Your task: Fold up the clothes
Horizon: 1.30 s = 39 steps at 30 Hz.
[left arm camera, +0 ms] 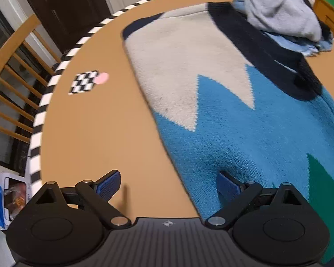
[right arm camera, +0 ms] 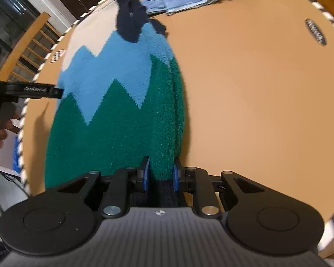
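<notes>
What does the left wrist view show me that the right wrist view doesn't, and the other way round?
Only the left wrist view shows the left gripper open, jaws wide, one pad over bare table and one at the sweater's edge, plus the pink spot beside the checkered marker.

Only the right wrist view shows the right gripper shut on the sweater's green hem, and the dark oval label.

Both show the zigzag sweater, the pile of grey and blue clothes and the wooden chair.

No legible text (labels too blurred)
</notes>
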### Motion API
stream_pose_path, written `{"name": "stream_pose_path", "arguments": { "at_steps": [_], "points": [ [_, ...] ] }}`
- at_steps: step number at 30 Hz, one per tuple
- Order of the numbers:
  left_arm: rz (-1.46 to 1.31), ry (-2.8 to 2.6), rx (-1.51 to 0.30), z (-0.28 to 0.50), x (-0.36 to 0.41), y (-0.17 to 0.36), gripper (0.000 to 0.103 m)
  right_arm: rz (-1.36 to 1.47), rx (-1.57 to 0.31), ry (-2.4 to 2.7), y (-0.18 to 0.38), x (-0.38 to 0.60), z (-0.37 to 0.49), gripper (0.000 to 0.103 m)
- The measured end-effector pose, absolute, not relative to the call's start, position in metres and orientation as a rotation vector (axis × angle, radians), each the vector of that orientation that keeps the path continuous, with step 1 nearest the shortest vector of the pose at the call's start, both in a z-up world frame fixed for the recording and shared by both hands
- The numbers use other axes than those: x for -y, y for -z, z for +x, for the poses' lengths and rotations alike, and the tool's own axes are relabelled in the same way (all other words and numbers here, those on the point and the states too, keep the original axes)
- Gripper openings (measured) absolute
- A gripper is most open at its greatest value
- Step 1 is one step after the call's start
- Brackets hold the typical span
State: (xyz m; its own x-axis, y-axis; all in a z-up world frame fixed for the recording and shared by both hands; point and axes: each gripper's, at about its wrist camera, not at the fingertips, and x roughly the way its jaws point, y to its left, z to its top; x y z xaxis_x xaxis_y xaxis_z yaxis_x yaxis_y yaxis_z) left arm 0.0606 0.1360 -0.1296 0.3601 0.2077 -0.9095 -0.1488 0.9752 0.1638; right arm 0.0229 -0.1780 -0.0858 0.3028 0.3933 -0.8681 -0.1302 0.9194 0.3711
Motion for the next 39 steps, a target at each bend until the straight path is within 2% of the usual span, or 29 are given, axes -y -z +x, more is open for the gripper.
{"name": "stream_pose_path", "arguments": {
  "at_steps": [6,8,10,14,18,19,20,23,25,30,39],
  "points": [
    [0.138,-0.218,-1.159,0.061,-0.141,0.120,0.088,0.355,-1.223,-0.383,0.089,0.188,0.017,0.026],
    [0.172,-0.183,-1.128,0.046,-0.132,0.107,0.088,0.434,-1.228,-0.392,0.089,0.210,0.017,0.040],
    [0.159,-0.115,-1.094,0.027,-0.115,0.093,0.088,0.459,-1.209,-0.391,0.086,0.230,0.016,0.046],
    [0.000,0.156,-1.095,0.001,-0.069,0.089,0.086,0.613,-1.229,-0.429,0.093,0.268,0.015,0.050],
    [-0.069,0.325,-1.152,-0.007,-0.026,0.113,0.071,0.762,-1.281,-0.475,0.113,0.285,0.014,0.053],
    [-0.049,0.330,-1.164,-0.007,-0.017,0.121,0.065,0.780,-1.295,-0.482,0.117,0.286,0.013,0.055],
    [-0.027,0.334,-1.174,-0.007,-0.008,0.128,0.064,0.798,-1.310,-0.490,0.121,0.287,0.013,0.059],
    [0.051,0.315,-1.168,-0.009,0.002,0.138,0.061,0.826,-1.336,-0.548,0.129,0.281,0.015,0.060],
    [0.111,0.302,-1.174,-0.010,0.004,0.139,0.047,0.822,-1.362,-0.590,0.131,0.275,0.016,0.059],
    [0.064,0.281,-1.208,-0.001,-0.007,0.141,0.043,0.795,-1.440,-0.673,0.133,0.263,0.015,0.054],
    [0.013,0.278,-1.214,0.008,-0.010,0.143,0.043,0.891,-1.522,-0.672,0.142,0.274,0.004,0.053]
  ]
}}
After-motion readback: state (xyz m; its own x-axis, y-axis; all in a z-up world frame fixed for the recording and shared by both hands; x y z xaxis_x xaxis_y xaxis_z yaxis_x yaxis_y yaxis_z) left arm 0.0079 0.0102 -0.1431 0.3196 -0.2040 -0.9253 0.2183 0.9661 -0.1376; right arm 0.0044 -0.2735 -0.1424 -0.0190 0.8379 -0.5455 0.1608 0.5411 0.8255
